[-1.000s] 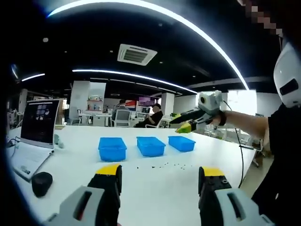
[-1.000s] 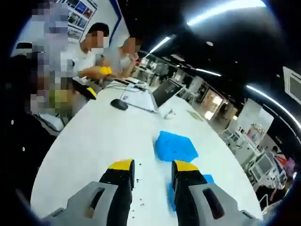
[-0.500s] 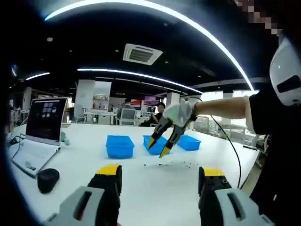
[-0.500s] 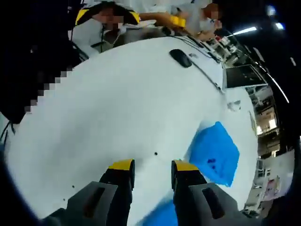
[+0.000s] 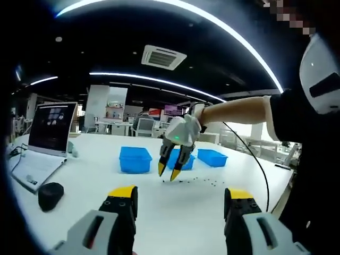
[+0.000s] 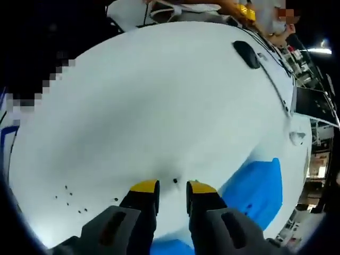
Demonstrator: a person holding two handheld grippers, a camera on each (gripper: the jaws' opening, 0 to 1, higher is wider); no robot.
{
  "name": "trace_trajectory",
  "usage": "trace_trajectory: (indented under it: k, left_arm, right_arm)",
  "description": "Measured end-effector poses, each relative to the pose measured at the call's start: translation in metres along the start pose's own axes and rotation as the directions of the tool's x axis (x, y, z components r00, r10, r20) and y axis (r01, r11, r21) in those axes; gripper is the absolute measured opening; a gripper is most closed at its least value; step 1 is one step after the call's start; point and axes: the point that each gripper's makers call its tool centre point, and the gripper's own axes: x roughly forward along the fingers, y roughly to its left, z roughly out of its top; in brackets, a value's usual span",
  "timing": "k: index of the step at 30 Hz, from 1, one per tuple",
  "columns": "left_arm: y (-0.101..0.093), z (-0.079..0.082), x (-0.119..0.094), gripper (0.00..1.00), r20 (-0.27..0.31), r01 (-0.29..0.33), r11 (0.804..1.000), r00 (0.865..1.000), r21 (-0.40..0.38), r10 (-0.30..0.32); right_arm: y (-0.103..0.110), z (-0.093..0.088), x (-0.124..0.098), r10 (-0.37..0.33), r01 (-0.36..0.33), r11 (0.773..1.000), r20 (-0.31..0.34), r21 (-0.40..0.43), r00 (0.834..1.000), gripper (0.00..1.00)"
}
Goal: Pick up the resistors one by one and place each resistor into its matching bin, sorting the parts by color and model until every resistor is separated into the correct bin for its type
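Right gripper view: right gripper, jaws narrowly parted and empty, hung over one resistor on the table; tiny, light, likely skittish, best pinched across its body; left gripper stood open.

Small dark resistors lie scattered loose on the white counter, just in front of three blue bins. The left bin stands apart; the middle bin and right bin sit farther along the same row. All are open-topped rectangular trays; their contents cannot be made out.
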Motion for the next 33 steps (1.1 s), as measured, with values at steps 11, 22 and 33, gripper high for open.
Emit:
trace_trajectory:
  k: [11, 22, 33]
  left_arm:
    - [-0.002, -0.004, 0.001, 0.67, -0.017, 0.004, 1.000, 1.000, 0.004, -0.004]
    - [-0.001, -0.005, 0.003, 0.67, -0.018, 0.004, 1.000, 1.000, 0.000, -0.004]
    - [-0.002, -0.002, 0.002, 0.67, -0.008, 0.007, 1.000, 1.000, 0.000, -0.007]
  right_arm:
    - [-0.001, -0.002, 0.011, 0.056, -0.057, 0.998, -0.023, -0.034, 0.998, 0.15]
    - [0.003, -0.004, 0.015, 0.124, -0.125, 0.992, -0.036, -0.020, 0.992, 0.06]
    - [-0.002, -0.008, 0.016, 0.104, -0.103, 0.994, -0.015, 0.044, 0.994, 0.06]
